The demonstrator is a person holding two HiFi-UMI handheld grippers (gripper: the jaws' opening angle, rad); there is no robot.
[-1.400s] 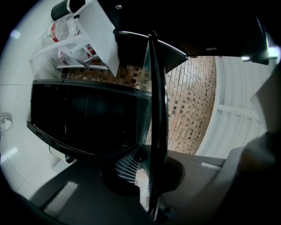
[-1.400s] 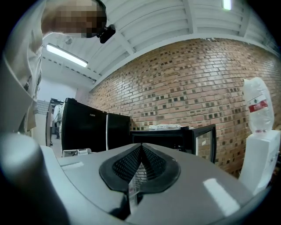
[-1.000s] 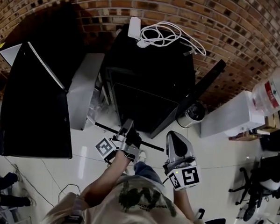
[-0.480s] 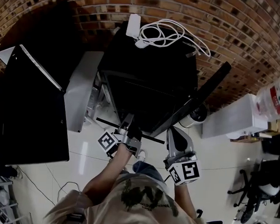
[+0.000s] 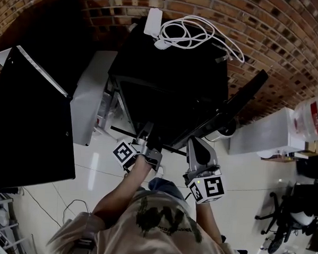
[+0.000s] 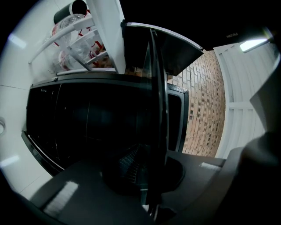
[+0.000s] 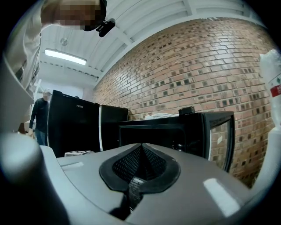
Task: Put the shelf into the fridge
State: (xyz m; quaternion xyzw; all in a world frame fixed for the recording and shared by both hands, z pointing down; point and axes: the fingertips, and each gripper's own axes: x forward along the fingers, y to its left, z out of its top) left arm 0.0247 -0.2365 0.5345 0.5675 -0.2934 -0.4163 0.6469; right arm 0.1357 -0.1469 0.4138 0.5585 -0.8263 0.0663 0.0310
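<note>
A small black fridge (image 5: 173,66) stands against the brick wall, its door (image 5: 240,96) swung open to the right and its dark inside (image 5: 154,113) facing me. My left gripper (image 5: 146,132) is shut on the shelf (image 5: 124,132), a thin dark plate held level right in front of the opening. In the left gripper view the shelf (image 6: 154,110) shows edge-on, clamped in my left gripper (image 6: 151,176). My right gripper (image 5: 192,144) is shut and empty, just right of the shelf. In the right gripper view, my right gripper (image 7: 139,162) faces the fridge (image 7: 153,132).
A white cable (image 5: 190,35) lies coiled on the fridge top. At left, a tall black fridge (image 5: 32,117) and a white door panel (image 5: 91,94) with bottles in racks. At right, a round bin (image 5: 222,133) and white water dispenser (image 5: 265,132). A person (image 7: 40,118) stands farther left.
Both grippers have moved a little forward towards the fridge opening. The left one still holds the shelf, which now lies closer to the fridge front.
</note>
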